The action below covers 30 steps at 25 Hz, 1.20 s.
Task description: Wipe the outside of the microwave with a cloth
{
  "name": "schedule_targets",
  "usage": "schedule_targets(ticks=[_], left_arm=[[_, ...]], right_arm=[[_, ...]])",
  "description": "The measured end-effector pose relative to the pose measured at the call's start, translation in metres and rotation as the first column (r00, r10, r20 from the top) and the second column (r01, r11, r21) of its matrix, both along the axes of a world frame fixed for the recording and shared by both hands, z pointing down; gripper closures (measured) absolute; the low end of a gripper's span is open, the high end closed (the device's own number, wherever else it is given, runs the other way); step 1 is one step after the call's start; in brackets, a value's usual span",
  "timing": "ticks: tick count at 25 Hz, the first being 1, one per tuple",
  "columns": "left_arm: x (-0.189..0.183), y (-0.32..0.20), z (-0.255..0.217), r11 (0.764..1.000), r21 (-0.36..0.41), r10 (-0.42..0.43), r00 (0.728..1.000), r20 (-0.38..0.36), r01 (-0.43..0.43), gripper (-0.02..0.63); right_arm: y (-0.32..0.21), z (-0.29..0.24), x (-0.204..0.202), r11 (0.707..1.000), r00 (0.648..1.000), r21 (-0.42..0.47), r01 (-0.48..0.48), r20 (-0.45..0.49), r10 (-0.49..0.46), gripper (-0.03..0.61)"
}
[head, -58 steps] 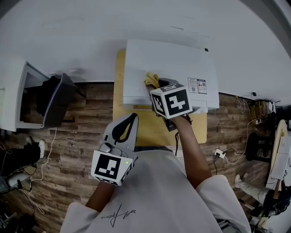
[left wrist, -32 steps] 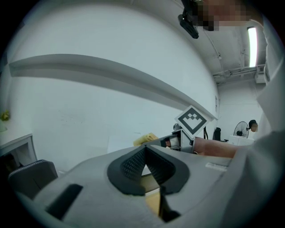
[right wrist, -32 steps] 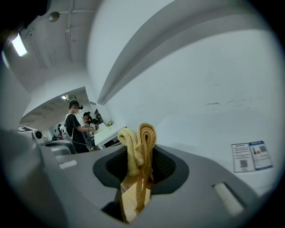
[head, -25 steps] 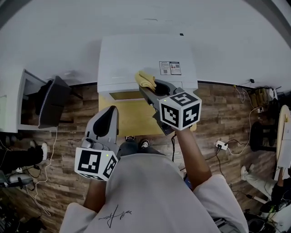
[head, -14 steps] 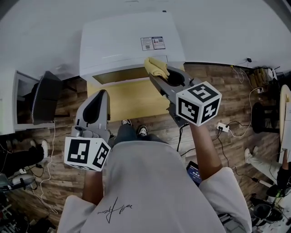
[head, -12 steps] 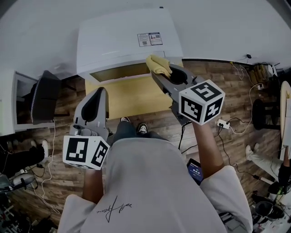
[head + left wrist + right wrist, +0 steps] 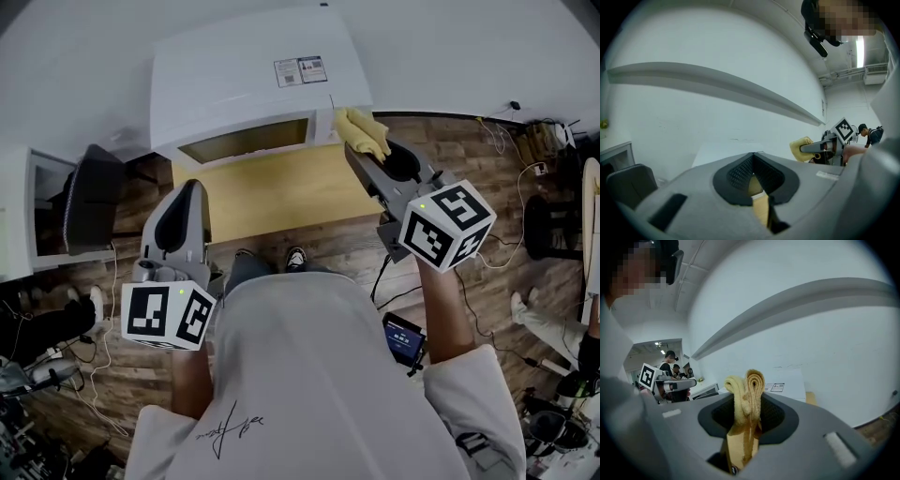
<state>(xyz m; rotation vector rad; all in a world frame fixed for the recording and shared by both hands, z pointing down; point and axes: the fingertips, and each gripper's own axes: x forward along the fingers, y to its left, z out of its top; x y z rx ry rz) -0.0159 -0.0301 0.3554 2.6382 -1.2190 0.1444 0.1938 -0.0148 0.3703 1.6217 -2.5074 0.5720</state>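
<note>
While the right gripper (image 7: 366, 155) clamps a folded yellow cloth (image 7: 362, 129) tight between its fingers, the wad bulges out past the fingertips. It sits at the front right corner of the white microwave (image 7: 239, 80) — touching it or only just beside it, the head view does not settle. In the right gripper view the cloth stands doubled up between the closed jaws, and the microwave's top and its label lie beyond the tips. The left gripper (image 7: 187, 192) hangs lower on the other side, its fingers pressed together on nothing. Ahead of its tips are the wooden table (image 7: 281, 192) and the microwave's front.

The step in hand looks to be wiping the right side or the front corner. To do it well, only the cloth should meet the casing — the hard fingertips belong behind the wad. Probably best is to press the bulge flat against the panel and draw it along in long, overlapping strokes. The grip needs to be firm so that the fold does not slip back into the jaws. The idle left gripper could steady the microwave if it slides.
</note>
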Motion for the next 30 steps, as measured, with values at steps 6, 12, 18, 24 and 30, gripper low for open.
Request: schedule_targets(ticks=[6,12,18,24,30], left_arm=[[-0.01,-0.002,0.009,0.999,-0.014,-0.04,0.999,0.001,0.04,0.624],[-0.007,-0.004,0.012,0.999,-0.02,-0.045,0.999,-0.001,0.045,0.624],[-0.004,-0.005,0.015,0.999,-0.032,-0.04,0.999,0.006,0.04,0.624],[-0.003,-0.002,0.02,0.999,-0.039,-0.03,1.0,0.009,0.03,0.624],[-0.009,0.002,0.022,0.999,-0.041,-0.035,0.999,0.008,0.035,0.624]], right_arm=[[0.008,0.016,0.004,1.0,0.999,-0.008,-0.023,-0.025,0.023,0.457],[0.015,0.021,0.005,1.0,0.999,-0.002,-0.013,-0.043,0.013,0.459],[0.019,0.022,0.0,1.0,0.998,-0.003,0.011,-0.059,-0.011,0.459],[0.024,0.024,-0.003,1.0,0.998,-0.004,0.015,-0.057,-0.015,0.459],[0.029,0.029,-0.006,1.0,0.999,-0.02,-0.002,-0.043,0.001,0.459]])
